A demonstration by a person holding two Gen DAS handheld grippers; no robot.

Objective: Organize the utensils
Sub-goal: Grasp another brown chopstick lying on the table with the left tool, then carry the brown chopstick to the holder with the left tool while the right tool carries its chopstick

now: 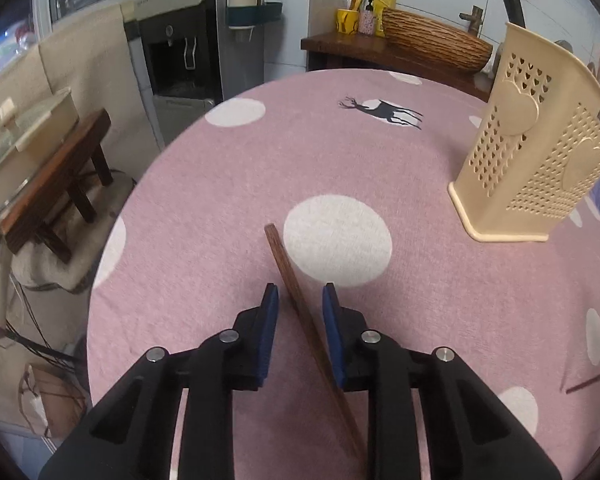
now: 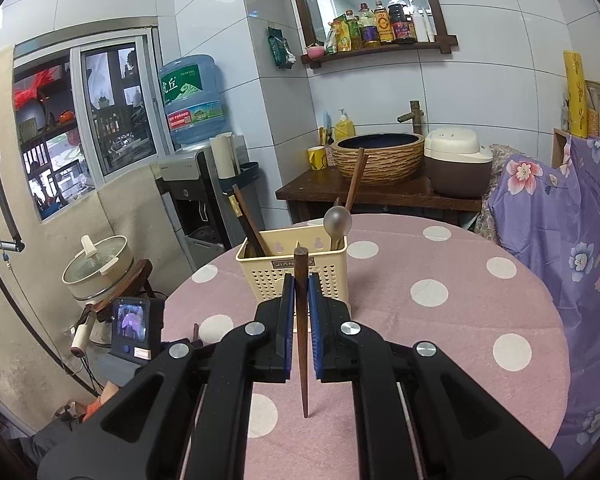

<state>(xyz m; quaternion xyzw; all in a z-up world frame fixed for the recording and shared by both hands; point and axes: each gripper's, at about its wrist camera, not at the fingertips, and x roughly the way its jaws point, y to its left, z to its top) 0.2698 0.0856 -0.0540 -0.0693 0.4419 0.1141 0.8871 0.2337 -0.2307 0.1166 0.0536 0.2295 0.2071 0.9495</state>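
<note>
A round surface covered with a pink cloth printed with white dots and a dark deer figure is seen in both wrist views. In the left wrist view, the left claw is held low over the cloth with its blue pads apart; a brown wooden chopstick lies on the cloth between them, running diagonally, and no pad is seen pressing on it. A second dark chopstick is visible at the right edge of that view, well apart from the first. The cream perforated utensil holder, patterned with heart-shaped holes, stands on the surface to the upper right of the left claw. In the right wrist view, the right claw is clamped on another wooden chopstick, which is held nearly upright with its thick end up and its thin tip pointing down toward the cloth. Just beyond it the same holder is seen, and a small plate on its front can be read as "JIAN", the remaining letters being hidden behind the chopstick. In the holder, dark chopsticks lean in the left compartment, and a metal spoon with one more chopstick stands in the right. Behind, a blue water bottle on a dispenser bears large Chinese characters on a green label; the smaller print cannot be read. The labels on the bottles on the wall shelf are too small to be read.
</note>
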